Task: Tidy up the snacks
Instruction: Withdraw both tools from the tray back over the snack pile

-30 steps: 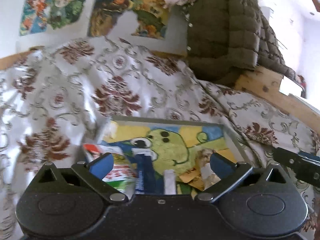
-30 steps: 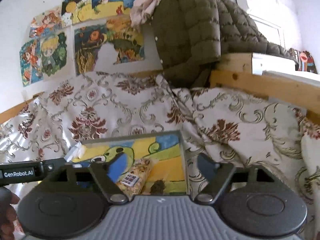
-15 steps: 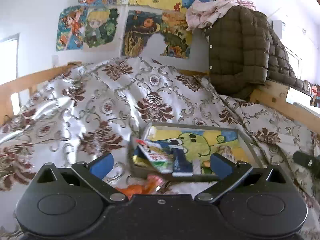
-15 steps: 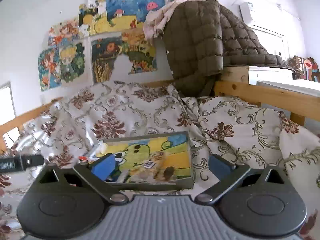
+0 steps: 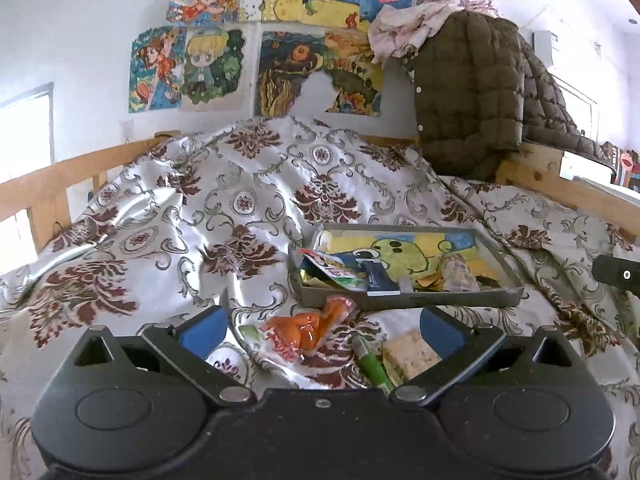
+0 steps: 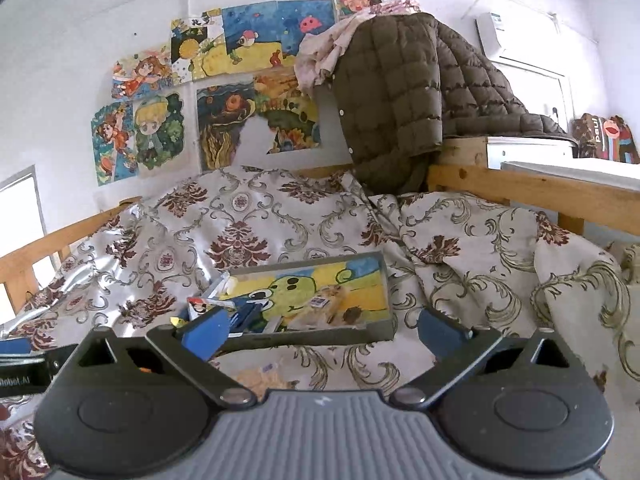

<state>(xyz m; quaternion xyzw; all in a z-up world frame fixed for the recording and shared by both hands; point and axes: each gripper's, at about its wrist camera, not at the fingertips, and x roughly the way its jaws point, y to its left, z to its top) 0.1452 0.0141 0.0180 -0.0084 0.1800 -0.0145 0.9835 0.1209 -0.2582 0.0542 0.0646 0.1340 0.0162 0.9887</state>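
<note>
Currently I have both grippers hovering over the patterned bedspread, each with its jaws spread wide and nothing between the pads. In the left wrist view, the left gripper sits at the bottom centre of the frame. The right gripper occupies the same spot in its own view; its jaws have just been opening and now stand fully apart.

The grey tray lies right of centre in the left view, resting on the bedspread. Inside it I see several snack packets bunched at its left end and a clear-wrapped snack toward the right, over a green cartoon picture lining the bottom.

Outside the tray, in the lower centre of the left view, lie an orange packet, a green stick-shaped item and a pale cracker-like bar, all on the bedspread just in front of the tray's near wall.

A dark quilted jacket hangs at upper right.
</note>
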